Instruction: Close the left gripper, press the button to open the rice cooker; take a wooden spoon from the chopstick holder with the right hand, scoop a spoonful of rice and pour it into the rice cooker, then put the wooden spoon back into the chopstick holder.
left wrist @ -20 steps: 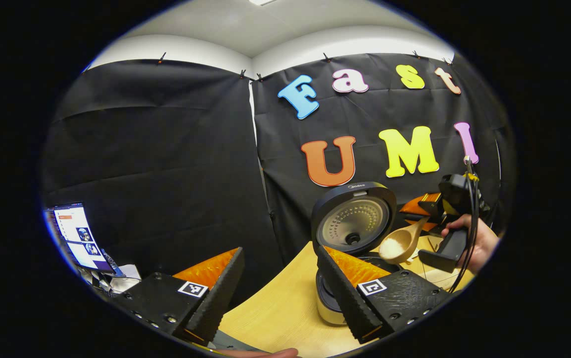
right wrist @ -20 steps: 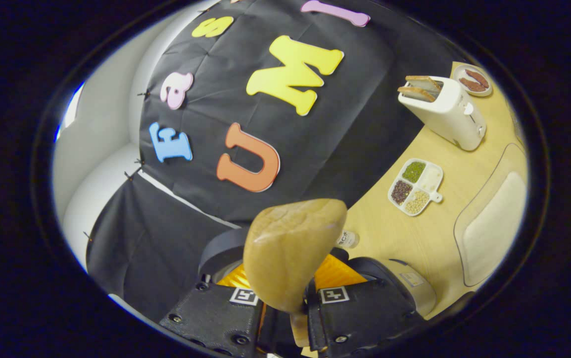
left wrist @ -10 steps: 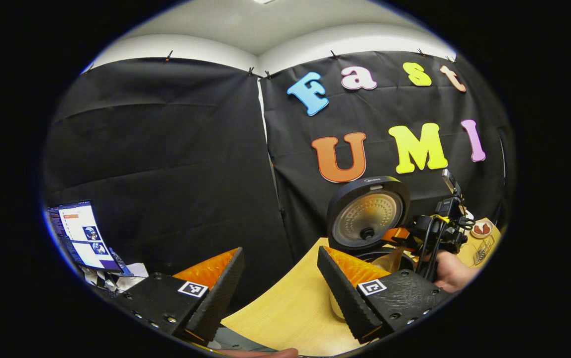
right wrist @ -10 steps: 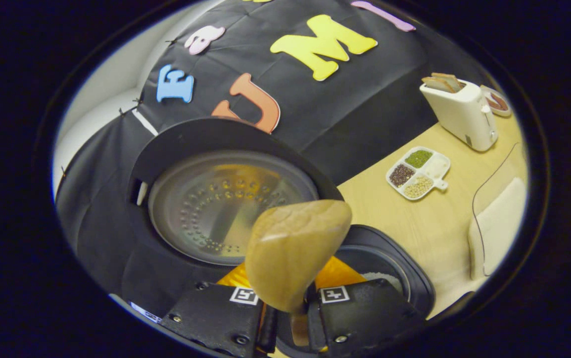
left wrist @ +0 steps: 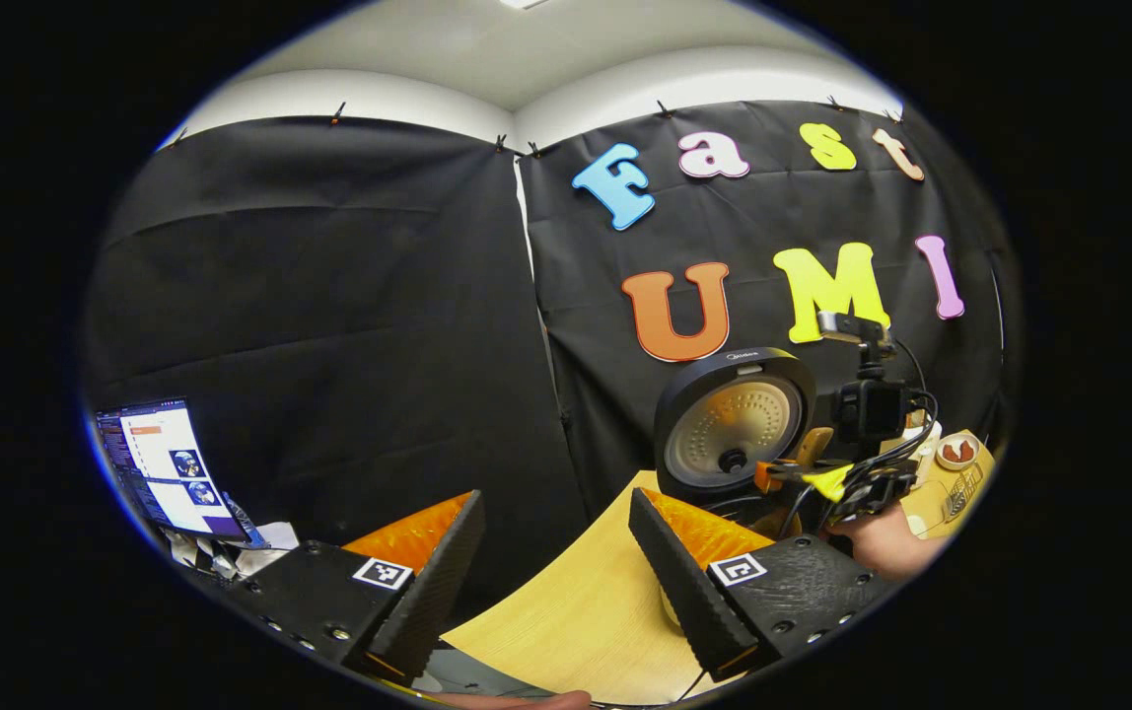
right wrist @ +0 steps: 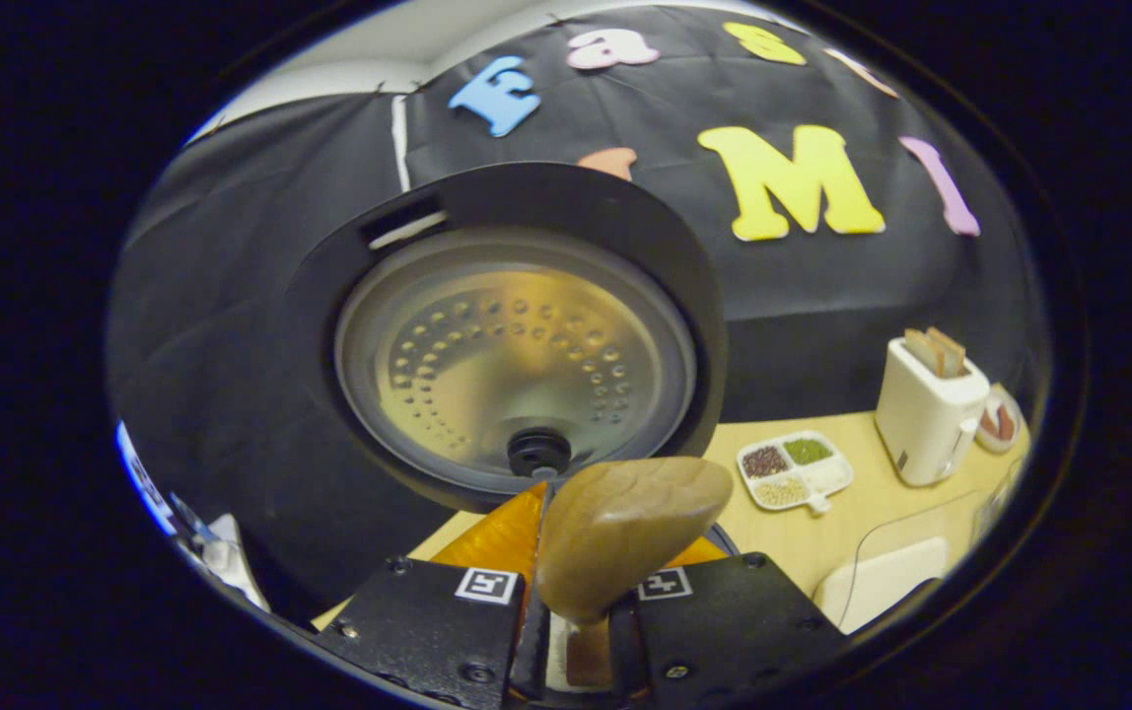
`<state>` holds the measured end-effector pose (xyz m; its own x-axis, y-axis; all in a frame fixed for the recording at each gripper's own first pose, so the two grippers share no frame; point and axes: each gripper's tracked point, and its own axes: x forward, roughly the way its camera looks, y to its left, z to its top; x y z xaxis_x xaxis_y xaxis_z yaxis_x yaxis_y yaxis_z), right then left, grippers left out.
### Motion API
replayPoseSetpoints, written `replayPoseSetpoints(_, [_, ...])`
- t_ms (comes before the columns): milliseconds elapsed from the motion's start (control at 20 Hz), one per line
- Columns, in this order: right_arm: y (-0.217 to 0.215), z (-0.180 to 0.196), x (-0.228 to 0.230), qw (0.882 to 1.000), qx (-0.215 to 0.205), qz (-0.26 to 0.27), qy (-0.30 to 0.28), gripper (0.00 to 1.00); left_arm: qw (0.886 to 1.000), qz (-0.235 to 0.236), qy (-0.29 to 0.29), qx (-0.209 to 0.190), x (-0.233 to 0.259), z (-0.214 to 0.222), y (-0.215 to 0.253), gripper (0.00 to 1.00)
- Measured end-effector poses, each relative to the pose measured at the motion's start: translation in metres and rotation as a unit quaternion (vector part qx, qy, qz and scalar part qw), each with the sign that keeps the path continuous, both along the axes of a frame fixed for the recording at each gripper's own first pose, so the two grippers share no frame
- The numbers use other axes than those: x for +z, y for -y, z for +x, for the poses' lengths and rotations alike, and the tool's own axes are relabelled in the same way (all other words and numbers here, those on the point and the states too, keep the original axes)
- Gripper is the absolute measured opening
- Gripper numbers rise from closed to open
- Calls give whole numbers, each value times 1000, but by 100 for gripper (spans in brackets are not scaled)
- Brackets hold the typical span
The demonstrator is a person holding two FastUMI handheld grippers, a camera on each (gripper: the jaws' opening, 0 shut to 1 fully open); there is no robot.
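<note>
The black rice cooker stands with its lid [right wrist: 517, 335] raised, the metal inner plate facing me; in the left gripper view the lid [left wrist: 734, 424] is at the right, over the table. My right gripper [right wrist: 581, 611] is shut on the handle of the wooden spoon [right wrist: 625, 532], whose rounded back faces the camera just in front of the lid. Seen from the left, the right gripper [left wrist: 862, 463] and the hand holding it hover right beside the cooker's opening. My left gripper [left wrist: 556, 572] hangs open over the near table edge, holding nothing.
A white toaster [right wrist: 931, 409] with bread, a divided tray of grains [right wrist: 793, 471] and a small plate [right wrist: 1000, 424] sit on the wooden table [right wrist: 842, 532] to the right. A pale mat [right wrist: 882, 592] lies nearer. A laptop [left wrist: 157, 468] is at far left.
The right gripper carried the rice-filled spoon to the cooker, rolled over the pot and came back toward level close to the lid. The left gripper stayed open and shifted only slightly.
</note>
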<state>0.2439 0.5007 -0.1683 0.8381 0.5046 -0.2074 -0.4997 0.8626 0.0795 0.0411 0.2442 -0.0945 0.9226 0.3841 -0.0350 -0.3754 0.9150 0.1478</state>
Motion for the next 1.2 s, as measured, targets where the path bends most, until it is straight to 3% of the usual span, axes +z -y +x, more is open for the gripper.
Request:
replayPoseSetpoints(250, [-13, -6, -1, 990, 23, -106, 86, 24, 1000, -1, 0, 4, 1, -3, 0, 94])
replayPoseSetpoints(500, [-20, -9, -2, 978, 37, -162, 124, 24, 1000, -3, -2, 7, -1, -4, -4, 94])
replayPoseSetpoints(650, [-25, -10, -2, 978, 46, -159, 128, 25, 1000, -4, -4, 8, -1, -2, -3, 94])
replayPoseSetpoints(850, [-28, -11, 11, 986, 53, -113, 110, 25, 1000, 2, -3, 9, 2, -3, -3, 94])
replayPoseSetpoints(1000, [-27, -18, 22, 997, 59, -17, 49, 26, 1000, 0, -5, 10, 3, -3, -2, 94])
replayPoseSetpoints(1200, [-7, -14, 56, 992, 56, 116, -14, 25, 1000, 6, -4, 5, 8, -2, 7, 94])
